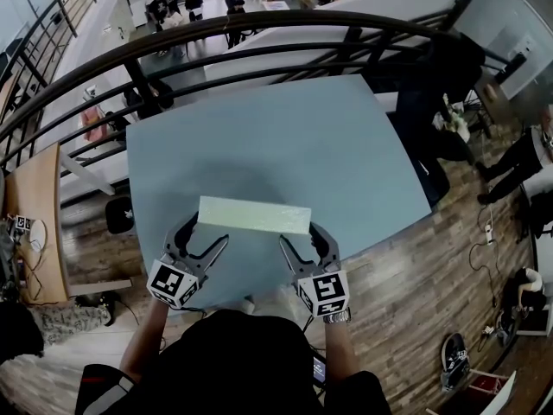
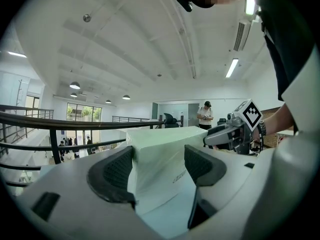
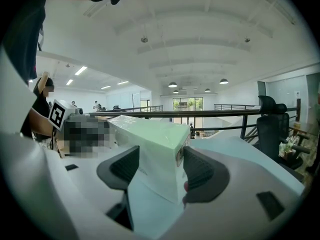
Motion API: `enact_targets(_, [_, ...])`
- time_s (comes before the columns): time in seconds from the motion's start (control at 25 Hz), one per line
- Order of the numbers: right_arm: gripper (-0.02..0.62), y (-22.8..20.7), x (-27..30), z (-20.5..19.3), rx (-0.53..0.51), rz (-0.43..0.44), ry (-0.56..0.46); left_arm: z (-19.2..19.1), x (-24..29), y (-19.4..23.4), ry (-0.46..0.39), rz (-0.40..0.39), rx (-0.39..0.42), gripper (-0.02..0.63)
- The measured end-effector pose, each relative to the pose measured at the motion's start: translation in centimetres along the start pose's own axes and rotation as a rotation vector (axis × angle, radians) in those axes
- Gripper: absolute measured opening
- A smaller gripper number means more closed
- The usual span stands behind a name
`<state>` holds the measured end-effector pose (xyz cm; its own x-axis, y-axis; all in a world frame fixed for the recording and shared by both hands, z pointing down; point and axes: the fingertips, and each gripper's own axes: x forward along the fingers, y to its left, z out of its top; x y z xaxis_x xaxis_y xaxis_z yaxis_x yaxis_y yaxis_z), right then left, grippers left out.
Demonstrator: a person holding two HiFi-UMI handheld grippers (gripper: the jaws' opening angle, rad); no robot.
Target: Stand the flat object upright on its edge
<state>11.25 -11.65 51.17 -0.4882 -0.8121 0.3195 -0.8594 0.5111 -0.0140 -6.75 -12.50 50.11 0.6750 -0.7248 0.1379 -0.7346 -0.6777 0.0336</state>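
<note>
A long pale green box [image 1: 253, 215] rests on the blue-grey table [image 1: 285, 137] near its front edge, lengthwise left to right. My left gripper [image 1: 206, 233] straddles the box's left end and my right gripper [image 1: 300, 235] its right end. In the left gripper view the box [image 2: 162, 151] fills the gap between the dark pads [image 2: 117, 171], and my left gripper [image 2: 159, 168] is shut on it; the right gripper's marker cube [image 2: 250, 115] shows beyond. In the right gripper view my right gripper [image 3: 161, 168] is likewise shut on the box [image 3: 157, 136]. The box's underside is hidden.
A black curved railing [image 1: 259, 33] runs just past the table's far edge, with a lower floor beyond. A wooden desk [image 1: 34, 223] stands at the left, wooden flooring and people [image 1: 518, 158] at the right. An office chair [image 3: 272, 129] stands by the railing.
</note>
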Motion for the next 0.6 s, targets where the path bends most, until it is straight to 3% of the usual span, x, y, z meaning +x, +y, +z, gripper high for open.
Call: enact_targets(0.6, [0.255, 0.7, 0.2, 0.5, -0.005, 0.005, 0.0, 0.3, -1.6, -0.2, -0.011, 0.014, -0.014, 0.331])
